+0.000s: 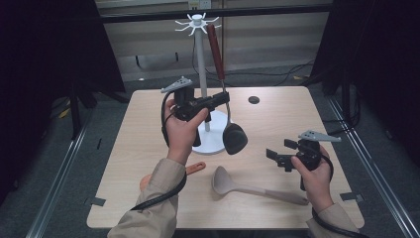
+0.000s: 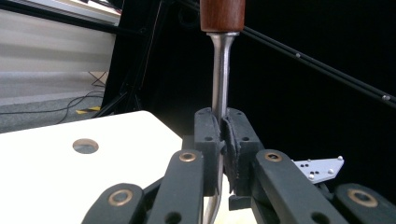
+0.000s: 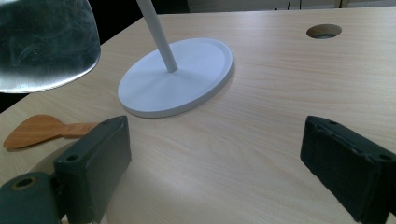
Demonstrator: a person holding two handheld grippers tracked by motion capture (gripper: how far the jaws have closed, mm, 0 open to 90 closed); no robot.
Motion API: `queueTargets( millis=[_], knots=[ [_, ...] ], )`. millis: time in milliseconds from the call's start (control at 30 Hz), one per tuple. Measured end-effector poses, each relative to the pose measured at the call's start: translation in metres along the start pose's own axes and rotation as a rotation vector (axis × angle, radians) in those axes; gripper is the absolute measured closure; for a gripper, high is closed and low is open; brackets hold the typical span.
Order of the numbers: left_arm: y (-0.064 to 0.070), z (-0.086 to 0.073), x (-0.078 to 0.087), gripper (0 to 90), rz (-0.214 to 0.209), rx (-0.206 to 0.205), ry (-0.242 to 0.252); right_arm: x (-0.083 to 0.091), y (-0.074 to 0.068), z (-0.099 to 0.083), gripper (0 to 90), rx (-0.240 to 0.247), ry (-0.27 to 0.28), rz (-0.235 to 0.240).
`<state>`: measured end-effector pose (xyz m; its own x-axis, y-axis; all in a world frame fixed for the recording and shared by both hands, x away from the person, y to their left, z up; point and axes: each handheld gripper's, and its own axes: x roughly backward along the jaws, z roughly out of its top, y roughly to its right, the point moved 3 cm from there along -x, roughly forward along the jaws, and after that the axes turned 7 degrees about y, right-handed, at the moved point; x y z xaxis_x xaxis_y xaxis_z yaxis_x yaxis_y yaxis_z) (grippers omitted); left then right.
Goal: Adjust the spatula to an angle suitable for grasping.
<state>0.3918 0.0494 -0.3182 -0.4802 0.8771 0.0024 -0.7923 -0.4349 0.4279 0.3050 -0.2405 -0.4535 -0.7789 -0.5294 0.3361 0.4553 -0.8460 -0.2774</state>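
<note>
- Left gripper (image 2: 221, 140): jaws clamped on the metal shank of the black ladle (image 1: 234, 137), just under its red-brown handle.
- Ladle sits centre frame in the high view, bowl hanging beside the white rack (image 1: 200, 59), over its round base.
- Right gripper (image 1: 278, 157): jaws wide apart, nothing between them, lower right.
- Grey spoon (image 1: 247, 185) lies on table (image 1: 277, 119), bottom centre; wooden spatula (image 3: 42, 129) lower left.

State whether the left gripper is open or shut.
Shut: the left gripper has its jaws pressed against the ladle's metal stem.
</note>
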Motion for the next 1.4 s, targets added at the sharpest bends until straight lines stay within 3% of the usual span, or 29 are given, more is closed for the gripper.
queueTargets(
  millis=[233, 667, 1233, 1400],
  knots=[
    [-0.003, -0.001, 0.004, 84.8, 0.003, -0.004, 0.001, 0.000, 0.000, 0.001, 7.9, -0.003, 0.000, 0.007],
    [-0.018, -0.002, 0.008, 84.1, -0.002, 0.033, 0.036, 0.000, 0.000, 0.001, 7.9, -0.006, -0.003, 0.012],
    [-0.031, -0.001, 0.026, 82.5, 0.055, 0.037, 0.071, 0.000, -0.001, 0.000, 8.0, -0.005, -0.010, 0.017],
    [-0.034, -0.002, 0.028, 82.0, 0.050, 0.036, 0.075, 0.000, -0.001, 0.000, 8.0, -0.009, -0.008, 0.015]
  ],
)
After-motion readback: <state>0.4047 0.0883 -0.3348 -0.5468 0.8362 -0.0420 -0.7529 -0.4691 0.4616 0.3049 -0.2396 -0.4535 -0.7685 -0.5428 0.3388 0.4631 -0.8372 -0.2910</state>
